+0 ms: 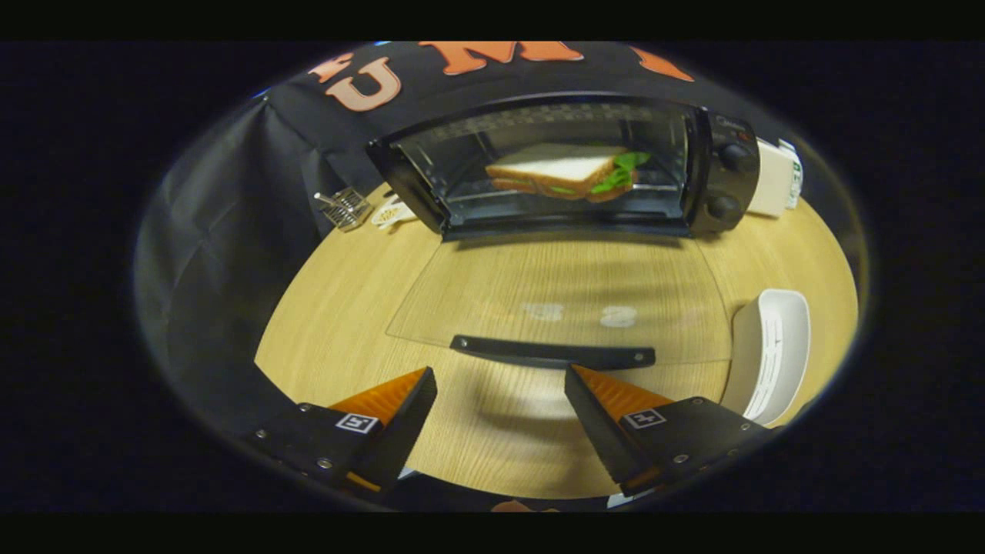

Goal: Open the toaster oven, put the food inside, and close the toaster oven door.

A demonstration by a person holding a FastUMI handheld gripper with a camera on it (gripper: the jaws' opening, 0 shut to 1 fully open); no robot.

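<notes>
My gripper [500, 400] has its two wedge-shaped fingers [392, 400] spread wide apart, holding nothing, over bare wood-grain table [346, 308]. Just ahead of them I see the door handle [552, 353], a slim dark bar on the edge of the glass door [562, 296], which lies folded down flat and clear enough to show the grain beneath. Beyond it stands the boxy black toaster oven [716, 177], open, with the sandwich [569, 173] on its wire rack: white bread, green leaf at the edge. A smooth white dish [769, 350] sits beside the door, right of my fingers.
</notes>
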